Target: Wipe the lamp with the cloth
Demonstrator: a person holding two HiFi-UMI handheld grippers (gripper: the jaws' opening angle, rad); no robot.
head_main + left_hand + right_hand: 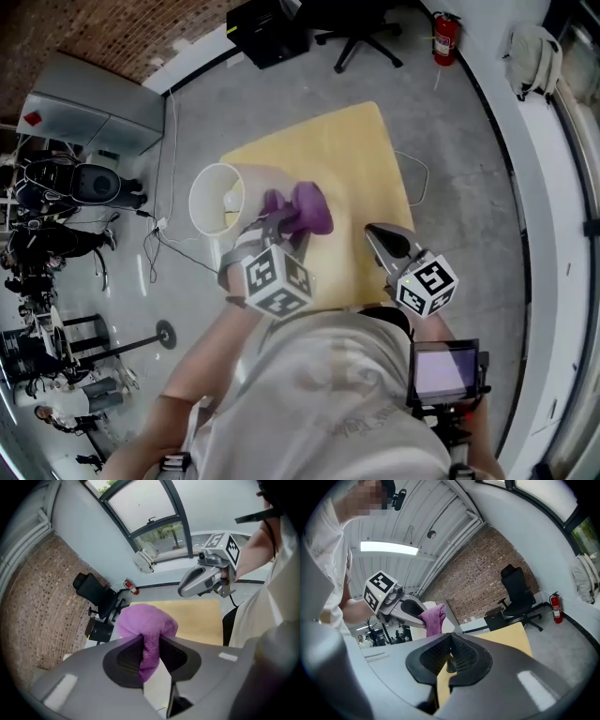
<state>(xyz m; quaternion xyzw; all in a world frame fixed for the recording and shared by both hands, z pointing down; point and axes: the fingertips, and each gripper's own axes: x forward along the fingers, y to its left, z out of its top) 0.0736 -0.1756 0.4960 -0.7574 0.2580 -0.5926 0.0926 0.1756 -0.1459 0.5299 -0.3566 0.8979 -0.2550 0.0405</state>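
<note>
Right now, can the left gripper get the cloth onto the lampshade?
Probably yes: the left gripper, jaws shut on the purple cloth, sits right beside the white lampshade, and nothing shows between them.

1. Sitting at the left edge of the yellow surface: lamp, showing a pale cream drum shade with its open rim turned toward the head view.
2. Bunching up just right of the shade: purple cloth, being pinched at its middle between the left tongs, puffing out past their tips and trailing down between them.
</note>
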